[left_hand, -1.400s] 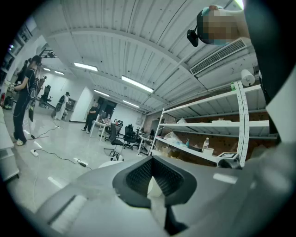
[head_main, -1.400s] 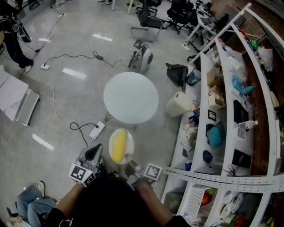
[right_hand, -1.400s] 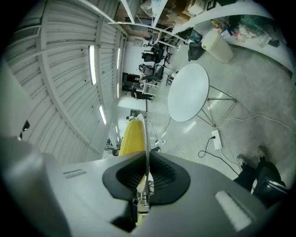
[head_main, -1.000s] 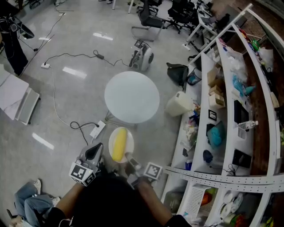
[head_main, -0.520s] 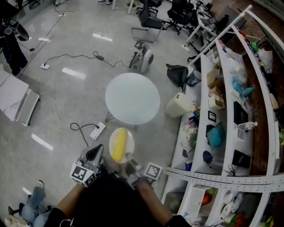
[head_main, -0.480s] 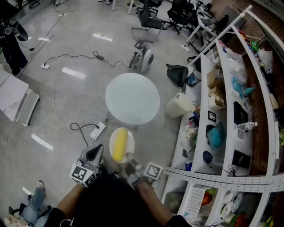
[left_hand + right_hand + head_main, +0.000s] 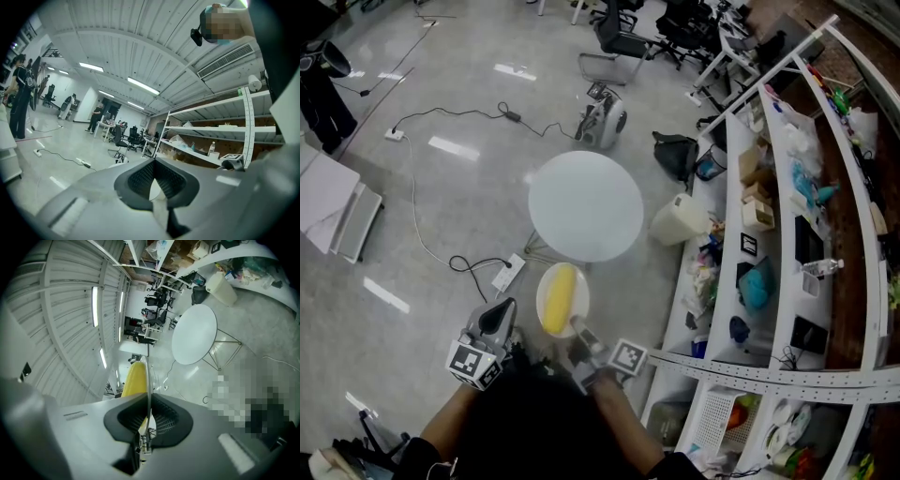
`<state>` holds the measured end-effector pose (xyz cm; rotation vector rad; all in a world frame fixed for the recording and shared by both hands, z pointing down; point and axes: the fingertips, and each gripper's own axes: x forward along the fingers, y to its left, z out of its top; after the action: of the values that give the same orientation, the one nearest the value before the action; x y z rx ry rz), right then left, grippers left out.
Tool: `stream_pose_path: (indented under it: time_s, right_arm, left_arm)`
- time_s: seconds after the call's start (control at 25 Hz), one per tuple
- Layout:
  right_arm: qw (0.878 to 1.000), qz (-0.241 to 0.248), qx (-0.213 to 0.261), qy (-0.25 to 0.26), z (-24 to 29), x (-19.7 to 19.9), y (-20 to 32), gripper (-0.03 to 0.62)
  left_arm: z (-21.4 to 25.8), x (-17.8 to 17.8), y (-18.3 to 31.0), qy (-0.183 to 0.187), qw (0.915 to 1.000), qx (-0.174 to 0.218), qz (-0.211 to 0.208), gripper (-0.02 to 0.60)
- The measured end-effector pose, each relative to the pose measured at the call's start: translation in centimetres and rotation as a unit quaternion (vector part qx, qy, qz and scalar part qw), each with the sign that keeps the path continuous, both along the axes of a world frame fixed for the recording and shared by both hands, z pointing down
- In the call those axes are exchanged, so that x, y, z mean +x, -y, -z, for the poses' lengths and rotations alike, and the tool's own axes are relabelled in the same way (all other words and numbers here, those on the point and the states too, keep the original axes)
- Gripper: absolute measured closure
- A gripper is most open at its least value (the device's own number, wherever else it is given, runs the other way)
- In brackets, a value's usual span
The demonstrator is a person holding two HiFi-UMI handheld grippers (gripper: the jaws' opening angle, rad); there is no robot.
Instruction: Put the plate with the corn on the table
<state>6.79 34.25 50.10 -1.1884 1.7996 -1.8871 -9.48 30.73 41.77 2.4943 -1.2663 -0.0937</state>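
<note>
In its own view alone, right gripper visibly clamps the plate rim.

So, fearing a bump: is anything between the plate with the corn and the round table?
Nothing visible. The plate, clamped in the right gripper, hangs short of the bare round table; only floor lies between.

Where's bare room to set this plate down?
The round table has a wholly bare top, room enough for the plate. Around it, the bin and the power strip sit on the floor; the shelves are crowded.
</note>
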Motion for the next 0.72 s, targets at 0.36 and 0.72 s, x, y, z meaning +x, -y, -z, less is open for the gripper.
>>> stream_pose_path:
  time_s: [0.36, 0.72]
  right_arm:
    - [1.000, -0.013, 0.004, -0.004, -0.4, -2.2, 1.3, 0.562]
    - [1.000, -0.018, 0.018, 0.013, 0.6, -2.2, 3.6, 0.563]
  left_arm:
    - [0.2, -1.7, 1.7, -0.011, 0.9997, 0.009, -0.019, 0.578]
    - [0.3, -0.6, 3.5, -0.007, 0.9994, 0.014, -0.031, 0.577]
